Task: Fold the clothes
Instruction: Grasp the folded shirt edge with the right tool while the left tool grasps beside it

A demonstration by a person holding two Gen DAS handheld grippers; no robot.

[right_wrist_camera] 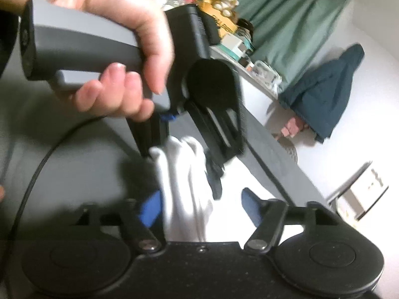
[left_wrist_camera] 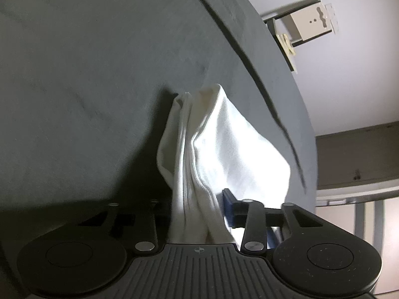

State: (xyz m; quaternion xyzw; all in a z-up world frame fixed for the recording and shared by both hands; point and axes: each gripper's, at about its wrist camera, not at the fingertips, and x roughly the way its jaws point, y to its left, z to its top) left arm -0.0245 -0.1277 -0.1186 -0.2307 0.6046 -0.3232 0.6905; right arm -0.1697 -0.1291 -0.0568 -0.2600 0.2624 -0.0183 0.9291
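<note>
One white knitted cloth (left_wrist_camera: pixel 219 149), bunched into long vertical folds, hangs at lower centre over the grey tabletop (left_wrist_camera: pixel 87 74). The left tool (left_wrist_camera: pixel 199 204) is clamped on it; the right tool (right_wrist_camera: pixel 199 206) stands apart around its folds.

Left gripper (left_wrist_camera: pixel 199 206) left finger: hidden behind white cloth (left_wrist_camera: pixel 224 144).
Right view: motion-blurred.
Shelf clutter (right_wrist_camera: pixel 232 25): too blurred to identify.
Hand (right_wrist_camera: pixel 112 49): wrist cut off.

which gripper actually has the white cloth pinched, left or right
The left gripper: the bunched white cloth runs down between its closed fingers. The right gripper is open, its blue pads apart beside the cloth.
</note>
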